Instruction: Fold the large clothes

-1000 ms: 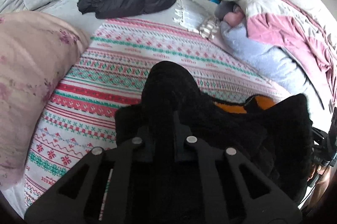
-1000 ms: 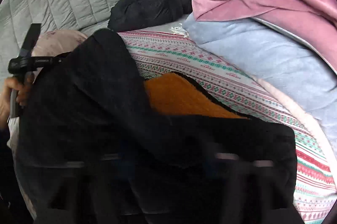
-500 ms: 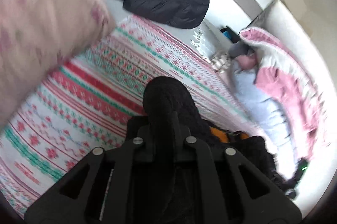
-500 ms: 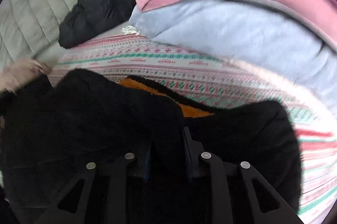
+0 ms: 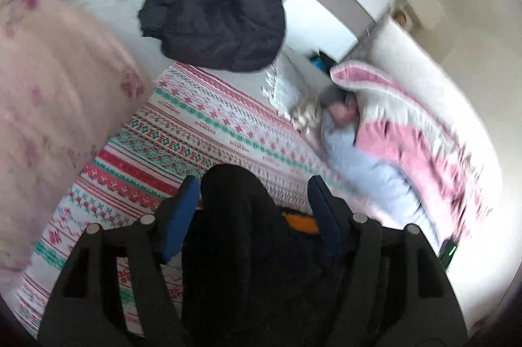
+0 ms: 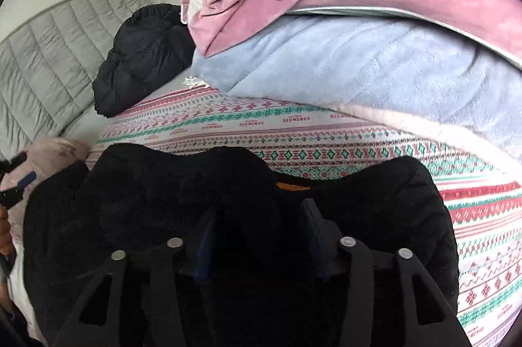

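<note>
A black fleece garment [image 5: 235, 203] with an orange lining [image 5: 300, 223] lies bunched on the patterned bedspread [image 5: 195, 125]. My left gripper [image 5: 253, 184] is opening. A fold of the garment stands between its blue pads [image 5: 179, 216], with a gap on the right side. In the right wrist view the same garment [image 6: 179, 184] spreads wide, showing only a sliver of orange lining [image 6: 292, 185]. My right gripper [image 6: 259, 216] is opening too, with dark fabric lying between its fingers, unpressed. The left gripper [image 6: 19, 184] shows at the left edge.
A black puffer jacket [image 5: 215, 21] [image 6: 143, 53] lies at the head of the bed by the grey quilted headboard [image 6: 49, 60]. A pink floral pillow [image 5: 49, 118] is on the left. Pink and pale blue blankets [image 6: 359, 69] [image 5: 391, 158] are heaped on the right.
Both grippers were shut on the black garment and now stand apart. The garment has settled lower on the bed, folded over most of the orange lining. Both views have rolled.
</note>
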